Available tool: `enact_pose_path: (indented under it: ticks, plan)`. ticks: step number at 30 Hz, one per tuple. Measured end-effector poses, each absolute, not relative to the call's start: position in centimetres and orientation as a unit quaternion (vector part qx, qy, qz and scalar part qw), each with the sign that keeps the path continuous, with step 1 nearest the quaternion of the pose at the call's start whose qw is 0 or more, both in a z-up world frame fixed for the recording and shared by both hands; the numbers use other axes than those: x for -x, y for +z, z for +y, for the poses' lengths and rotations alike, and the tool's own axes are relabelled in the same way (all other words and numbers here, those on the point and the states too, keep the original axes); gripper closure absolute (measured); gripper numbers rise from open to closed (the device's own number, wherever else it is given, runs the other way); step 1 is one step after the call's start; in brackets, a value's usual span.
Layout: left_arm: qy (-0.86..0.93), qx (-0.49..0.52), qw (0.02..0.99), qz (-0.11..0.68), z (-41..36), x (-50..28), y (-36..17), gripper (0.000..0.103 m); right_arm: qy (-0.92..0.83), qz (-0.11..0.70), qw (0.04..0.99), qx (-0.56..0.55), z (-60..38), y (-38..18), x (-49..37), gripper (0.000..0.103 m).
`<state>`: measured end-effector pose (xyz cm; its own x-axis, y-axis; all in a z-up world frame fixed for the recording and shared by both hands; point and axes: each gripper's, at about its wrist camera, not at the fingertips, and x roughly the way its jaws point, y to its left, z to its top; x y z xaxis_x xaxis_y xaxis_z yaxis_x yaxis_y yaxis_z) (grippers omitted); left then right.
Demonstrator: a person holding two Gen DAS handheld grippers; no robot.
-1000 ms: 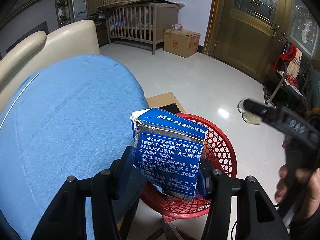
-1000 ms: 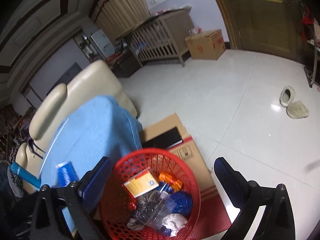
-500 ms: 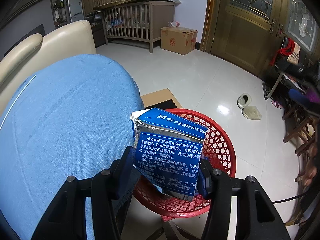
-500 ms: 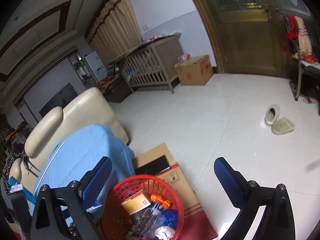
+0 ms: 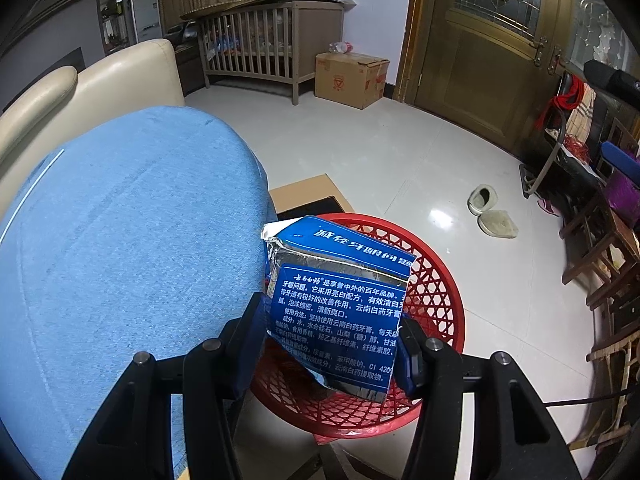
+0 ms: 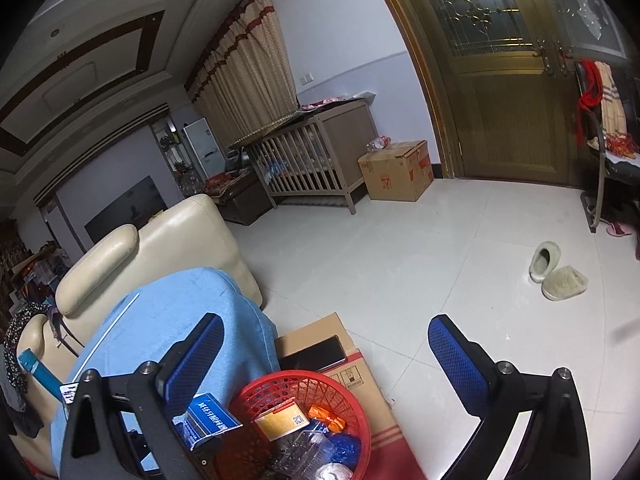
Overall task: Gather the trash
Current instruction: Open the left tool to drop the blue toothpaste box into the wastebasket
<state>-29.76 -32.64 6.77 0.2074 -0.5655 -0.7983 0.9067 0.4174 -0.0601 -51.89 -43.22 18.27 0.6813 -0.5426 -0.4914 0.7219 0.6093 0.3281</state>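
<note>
A crumpled blue and silver toothpaste box [image 5: 336, 312] with white print is clamped between the blue pads of my left gripper [image 5: 332, 344], which is shut on it. The box hangs over the near left rim of a red mesh basket [image 5: 436, 292] on the floor. In the right wrist view the same box [image 6: 208, 420] shows at the basket's left edge, and the red basket [image 6: 280, 388] holds several wrappers and packets. My right gripper [image 6: 324, 356] is open and empty, raised well above the basket and looking across the room.
A blue cloth-covered cushion [image 5: 120, 248] fills the left, with a cream sofa [image 6: 160, 248] behind it. A flat cardboard box [image 6: 332, 352] lies beside the basket. Two slippers [image 6: 556, 272] rest on the white tiled floor; a crib [image 6: 312, 160], a carton [image 6: 396, 170] and chairs [image 5: 600, 260] stand farther off.
My right gripper has risen and tilted up, so the basket slid to the bottom of its view. It has left the left wrist view. The left gripper and box have held still.
</note>
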Motion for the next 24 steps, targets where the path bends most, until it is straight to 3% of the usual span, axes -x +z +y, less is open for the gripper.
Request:
enact_pose_path:
  ticks: [24]
  plan:
    - [-0.487,-0.224,0.741,0.404,-34.6,29.4,5.2,0.046,-0.358,0.179,0.881,-0.252,-43.9,18.6,51.7,0.000]
